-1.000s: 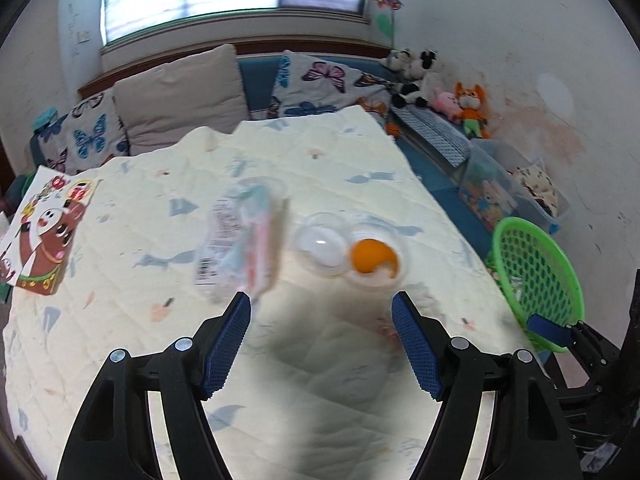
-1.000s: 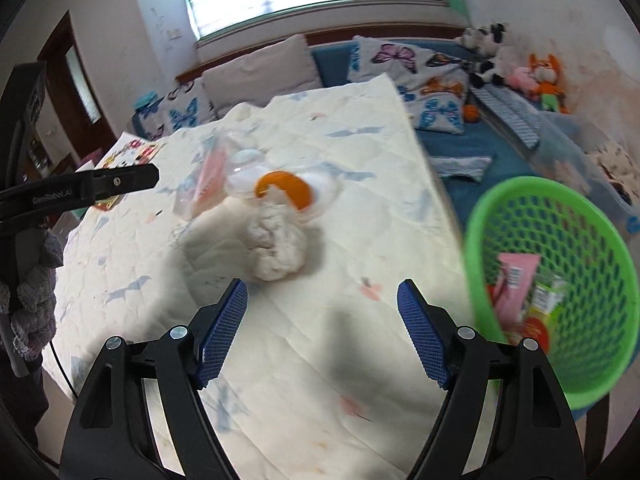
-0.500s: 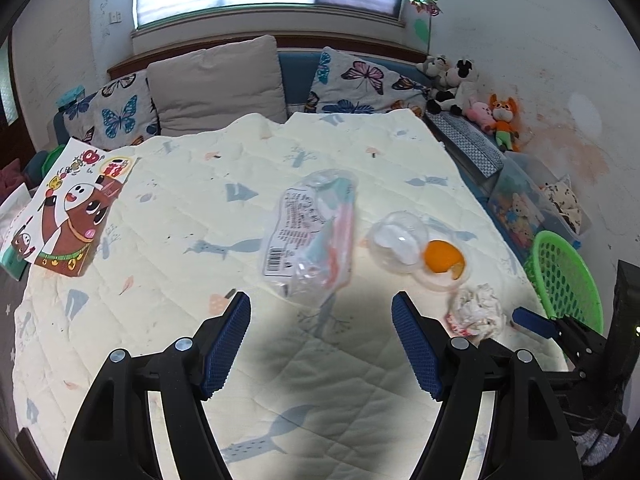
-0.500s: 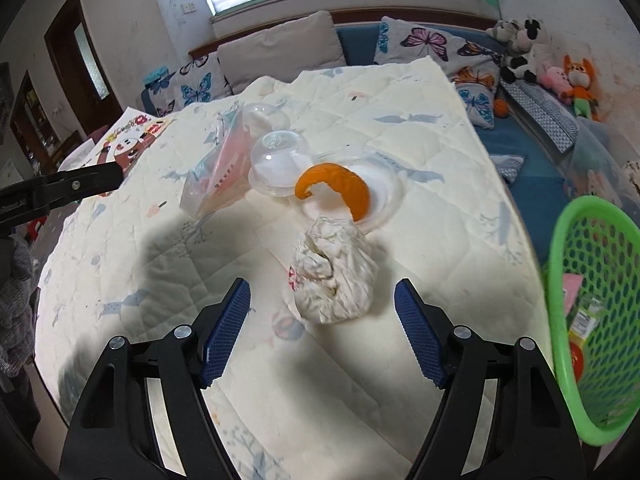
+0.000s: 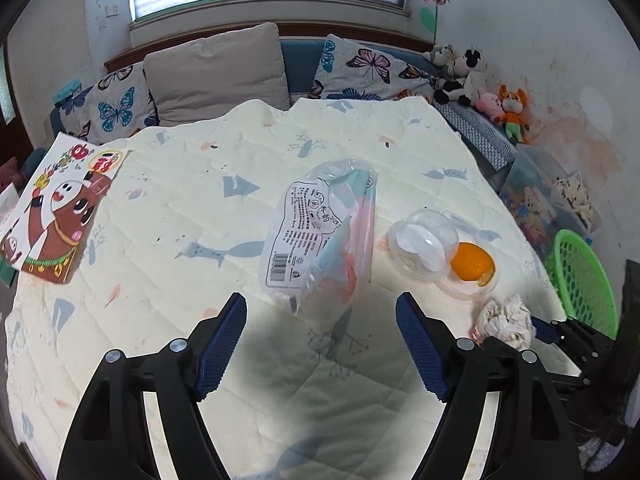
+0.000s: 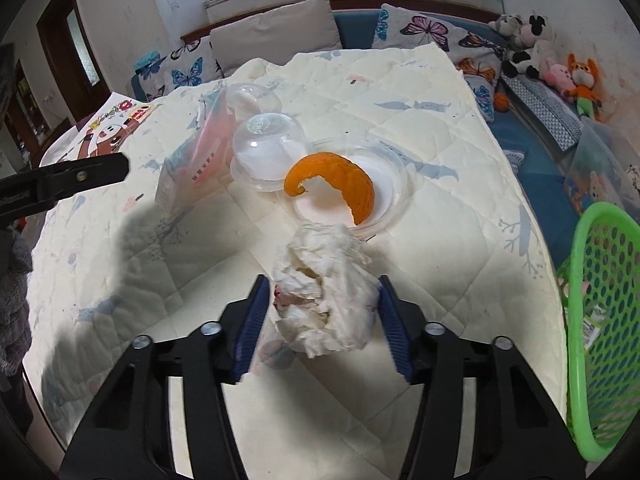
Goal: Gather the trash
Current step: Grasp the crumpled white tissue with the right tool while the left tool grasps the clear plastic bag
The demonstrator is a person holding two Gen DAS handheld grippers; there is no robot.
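A crumpled white tissue (image 6: 326, 288) lies on the quilted table, between the pads of my right gripper (image 6: 320, 328), which stand close on both sides of it; whether they press it I cannot tell. The tissue also shows in the left wrist view (image 5: 505, 320). Beyond it is a clear plastic clamshell (image 6: 320, 172) holding an orange peel (image 6: 340, 180). My left gripper (image 5: 320, 344) is open and empty, just short of a clear plastic wrapper (image 5: 320, 232). A green basket (image 6: 600, 320) with some trash stands at the table's right edge.
A cartoon picture card (image 5: 56, 208) lies at the table's left edge. Cushions (image 5: 216, 68) and plush toys (image 5: 480, 84) line the bench behind. A clear storage box (image 5: 552, 200) sits right of the table.
My right gripper has moved forward around the tissue and its jaws have narrowed. My left gripper has shifted left, from facing the clamshell to facing the wrapper.
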